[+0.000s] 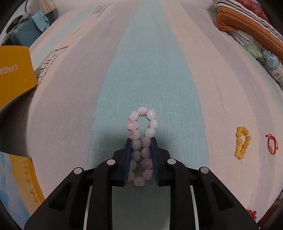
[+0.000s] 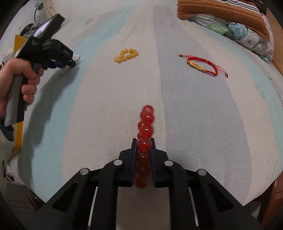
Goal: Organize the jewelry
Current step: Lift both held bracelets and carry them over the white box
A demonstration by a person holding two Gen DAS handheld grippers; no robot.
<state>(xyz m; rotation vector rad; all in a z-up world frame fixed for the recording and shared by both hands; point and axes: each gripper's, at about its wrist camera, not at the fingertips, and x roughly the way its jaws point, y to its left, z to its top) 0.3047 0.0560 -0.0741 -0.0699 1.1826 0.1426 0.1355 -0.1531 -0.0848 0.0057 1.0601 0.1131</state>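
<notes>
My left gripper is shut on a pink bead bracelet, squeezed long between the jaws over the striped bedsheet; it also shows in the right wrist view at the far left, held by a hand. My right gripper is shut on a red bead bracelet that sticks forward past the jaws. A yellow bead bracelet lies on the sheet ahead, and shows in the left wrist view. A red cord bracelet with a gold bar lies to its right and shows in the left wrist view.
A yellow box stands at the bed's left edge. Folded blankets and an orange-striped cushion lie at the far right. The bed's front edge drops off to the right.
</notes>
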